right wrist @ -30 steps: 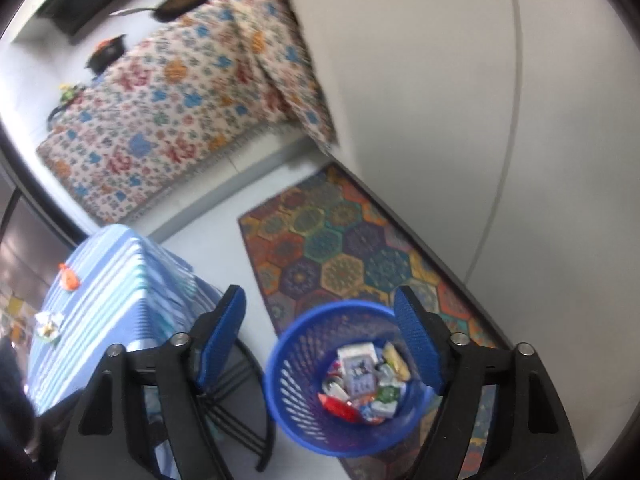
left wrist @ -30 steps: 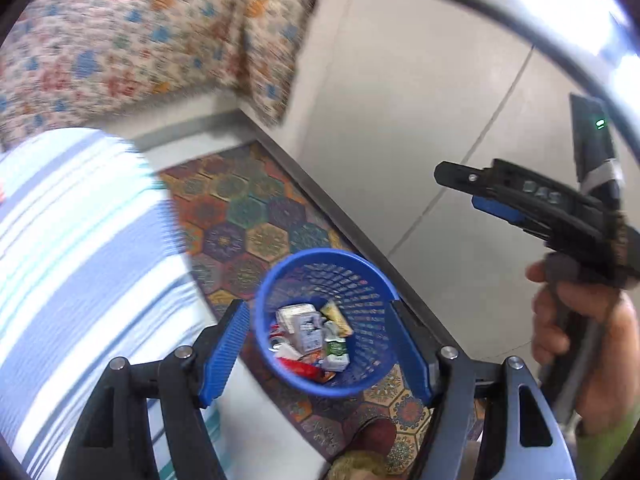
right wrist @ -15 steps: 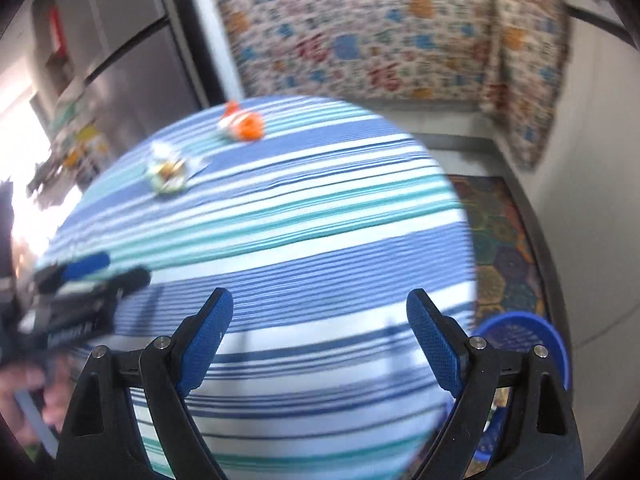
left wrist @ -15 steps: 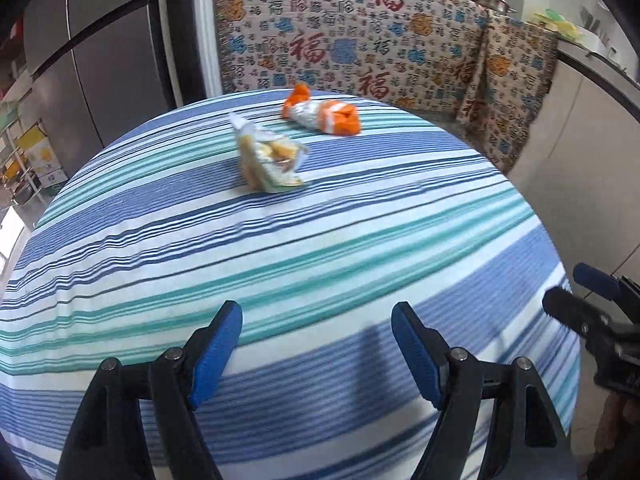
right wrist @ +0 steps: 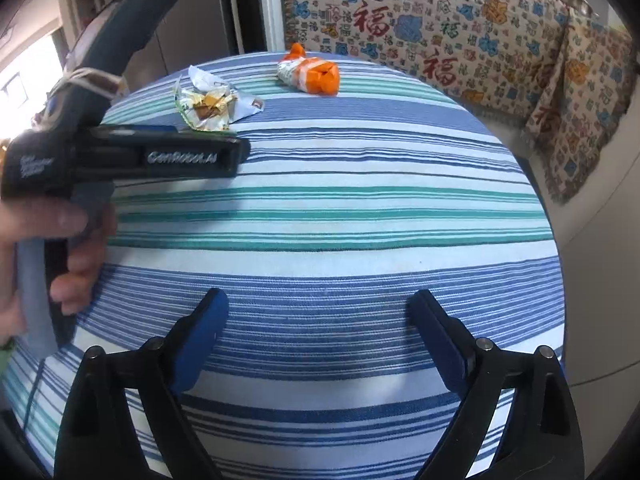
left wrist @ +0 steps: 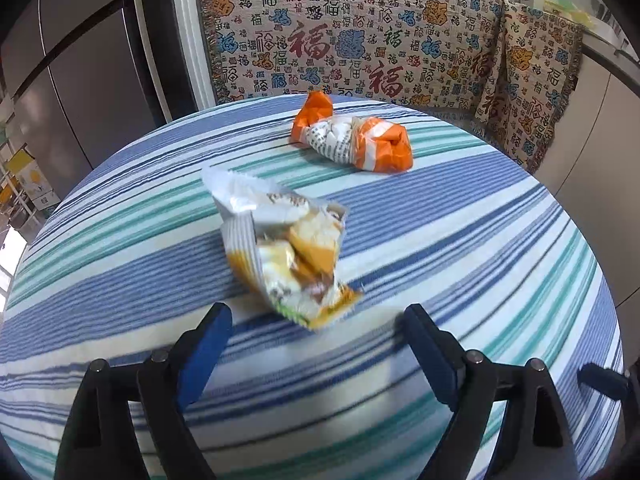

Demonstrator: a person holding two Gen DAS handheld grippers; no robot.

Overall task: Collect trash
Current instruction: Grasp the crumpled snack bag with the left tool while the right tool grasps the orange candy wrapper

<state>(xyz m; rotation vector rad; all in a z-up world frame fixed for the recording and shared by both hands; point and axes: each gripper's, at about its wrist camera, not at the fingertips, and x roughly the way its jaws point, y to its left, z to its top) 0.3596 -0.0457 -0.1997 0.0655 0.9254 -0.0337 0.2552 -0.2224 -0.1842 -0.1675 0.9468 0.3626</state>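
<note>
A crumpled white-and-yellow snack wrapper [left wrist: 288,248] lies on the round striped table [left wrist: 460,240]. An orange-and-white wrapper [left wrist: 352,140] lies behind it near the far edge. My left gripper [left wrist: 316,344] is open and empty, its blue pads just short of the white-and-yellow wrapper. In the right wrist view my right gripper [right wrist: 320,328] is open and empty over the table's near part. That view shows the left gripper [right wrist: 236,156] from the side, pointing at the white-and-yellow wrapper [right wrist: 208,108], with the orange wrapper [right wrist: 312,74] further back.
A bench covered in patterned cloth [left wrist: 360,32] stands behind the table. A steel fridge [left wrist: 80,80] is at the back left. White cabinets [left wrist: 600,128] run along the right. A right gripper finger tip [left wrist: 600,380] shows at the table's right edge.
Both grippers swung up from over the blue trash basket on the floor to the table. The left gripper has since moved forward, close to the white-and-yellow wrapper.
</note>
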